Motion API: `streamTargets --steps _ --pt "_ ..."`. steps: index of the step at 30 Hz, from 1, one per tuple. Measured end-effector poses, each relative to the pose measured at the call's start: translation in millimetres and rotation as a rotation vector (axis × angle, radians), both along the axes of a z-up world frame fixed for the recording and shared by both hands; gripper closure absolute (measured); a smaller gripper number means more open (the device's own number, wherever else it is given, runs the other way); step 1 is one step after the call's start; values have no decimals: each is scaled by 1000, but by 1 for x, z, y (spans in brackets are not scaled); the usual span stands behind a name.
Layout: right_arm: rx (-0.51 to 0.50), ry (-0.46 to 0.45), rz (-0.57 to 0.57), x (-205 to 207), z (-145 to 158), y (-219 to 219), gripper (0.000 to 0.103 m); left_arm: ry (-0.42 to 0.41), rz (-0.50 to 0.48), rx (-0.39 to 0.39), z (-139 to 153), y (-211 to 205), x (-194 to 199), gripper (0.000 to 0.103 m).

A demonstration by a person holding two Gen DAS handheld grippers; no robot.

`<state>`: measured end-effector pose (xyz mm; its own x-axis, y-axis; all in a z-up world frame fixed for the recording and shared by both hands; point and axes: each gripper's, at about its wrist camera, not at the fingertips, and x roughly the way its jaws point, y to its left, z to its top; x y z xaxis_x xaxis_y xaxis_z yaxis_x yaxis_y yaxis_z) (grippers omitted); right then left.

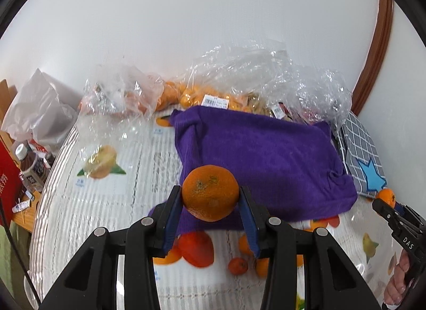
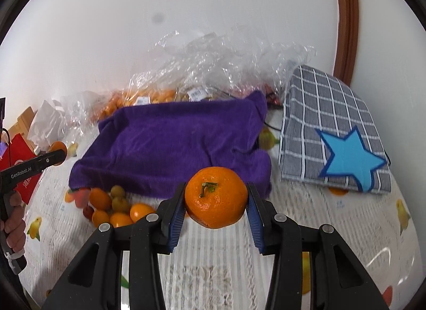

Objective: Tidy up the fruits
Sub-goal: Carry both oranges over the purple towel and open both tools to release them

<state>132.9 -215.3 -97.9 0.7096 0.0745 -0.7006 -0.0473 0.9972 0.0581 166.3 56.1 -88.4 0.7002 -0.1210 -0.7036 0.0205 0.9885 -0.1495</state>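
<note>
Both tools carry fruit at this moment. The left gripper (image 1: 210, 198) has its jaws clamped on a dull-skinned orange (image 1: 210, 192), held clear above the near edge of the purple towel (image 1: 266, 155). The right gripper (image 2: 215, 200) grips a brighter mandarin (image 2: 216, 196), stem upward, above the counter (image 2: 213, 270) just in front of that towel.

Risks, as I judge them: each fruit is pinched only at its two sides (round, smooth skin), so a tilt or jolt could roll it out of the jaws. A fall onto the glossy printed table cover would likely send it off toward the loose pile or the edge. The two tools also work close together and could knock each other.

The right wrist view shows the pile of small fruits (image 2: 114, 207) lying at the towel's front left corner, and the whole grey checked cloth (image 2: 332, 134) with its blue star. The left wrist view shows bottles (image 1: 32, 166) and a white bag (image 1: 40, 107) at the far left, which the other lacks.
</note>
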Motion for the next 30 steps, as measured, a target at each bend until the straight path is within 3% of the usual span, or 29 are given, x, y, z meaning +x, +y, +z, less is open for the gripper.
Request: streamTargets --steps 13,30 --pt "26 -29 13 71 11 -7 60 5 -31 15 2 -22 61 63" --pt "21 36 53 161 -27 -6 60 86 -59 16 -40 -39 140 63"
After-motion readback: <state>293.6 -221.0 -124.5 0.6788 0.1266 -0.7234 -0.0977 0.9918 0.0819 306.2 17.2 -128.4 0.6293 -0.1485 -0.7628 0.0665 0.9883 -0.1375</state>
